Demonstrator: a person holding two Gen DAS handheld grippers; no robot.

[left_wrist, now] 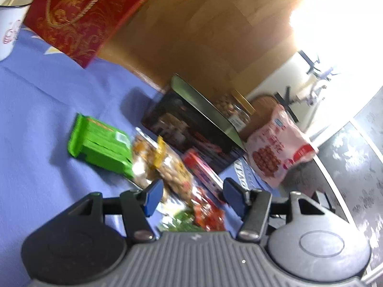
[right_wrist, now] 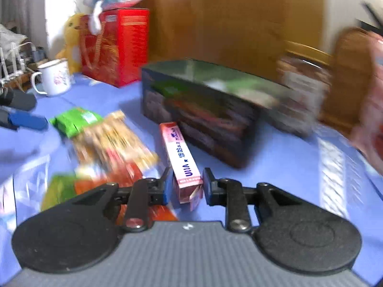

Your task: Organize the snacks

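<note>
Blue-padded right gripper (right_wrist: 184, 186) fills the bottom of the right wrist view, its jaws narrowed onto the near end of a long pink cardboard snack box (right_wrist: 180, 153), both pads pressing its sides; the box runs up the frame toward a dark rectangular open box (right_wrist: 203, 110) at centre; left of it lie a clear bag of brown snacks (right_wrist: 115, 138) and a green foil packet (right_wrist: 71, 122) on the blue cloth (right_wrist: 275, 167); a white enamel mug (right_wrist: 56, 77) and red gift box (right_wrist: 119, 45) stand upper left. Left gripper (left_wrist: 192, 196), lower centre of its own view, hangs partly open above the bags, gripping nothing; a pink pouch (left_wrist: 277, 148) leans at right.
</note>
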